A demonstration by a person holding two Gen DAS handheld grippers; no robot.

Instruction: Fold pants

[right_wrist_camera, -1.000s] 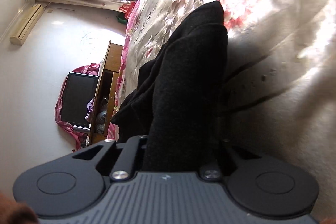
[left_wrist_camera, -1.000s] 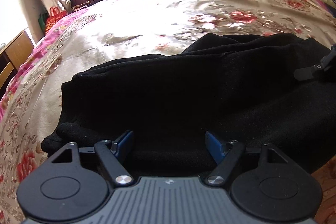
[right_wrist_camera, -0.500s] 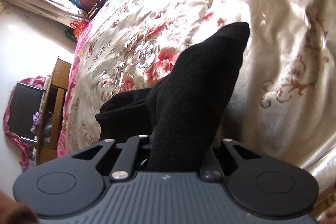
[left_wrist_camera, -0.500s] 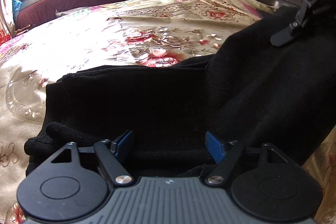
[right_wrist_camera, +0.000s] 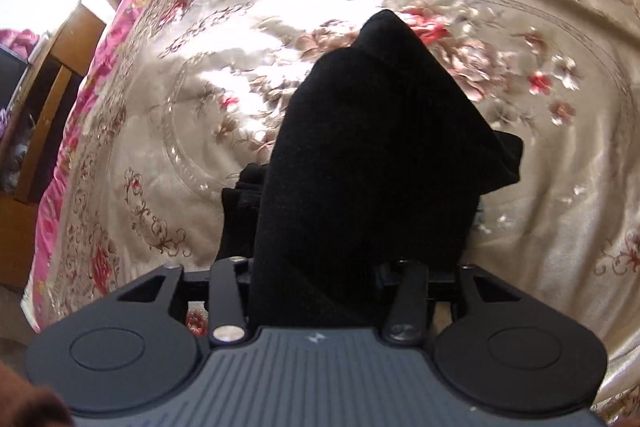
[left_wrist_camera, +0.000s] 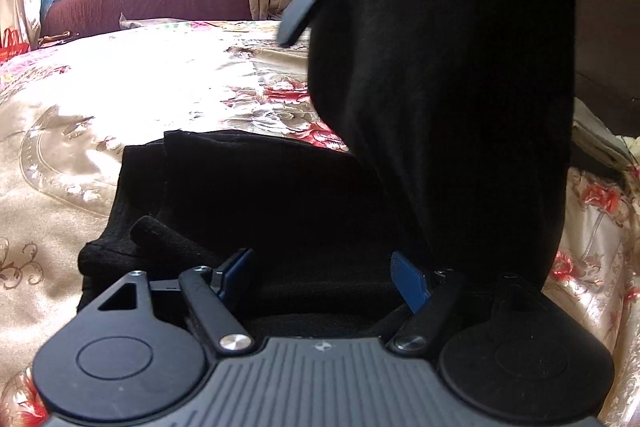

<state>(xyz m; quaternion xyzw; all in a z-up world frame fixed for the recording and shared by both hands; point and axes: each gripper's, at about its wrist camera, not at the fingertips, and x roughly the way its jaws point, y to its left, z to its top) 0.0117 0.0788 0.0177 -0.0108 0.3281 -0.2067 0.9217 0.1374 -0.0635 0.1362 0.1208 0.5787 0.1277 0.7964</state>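
Right gripper (right_wrist_camera: 316, 283), jaws just widening, black cloth between them; contact at the pads hidden, so hold or release impossible to tell. Left gripper (left_wrist_camera: 323, 277) spread wide over the soft black knit pants (left_wrist_camera: 280, 195) lying on the floral satin bedspread (left_wrist_camera: 80, 131), clamping nothing. Limp, light, drapes freely; best taken at folded edges. Right fingertips buried in cloth.
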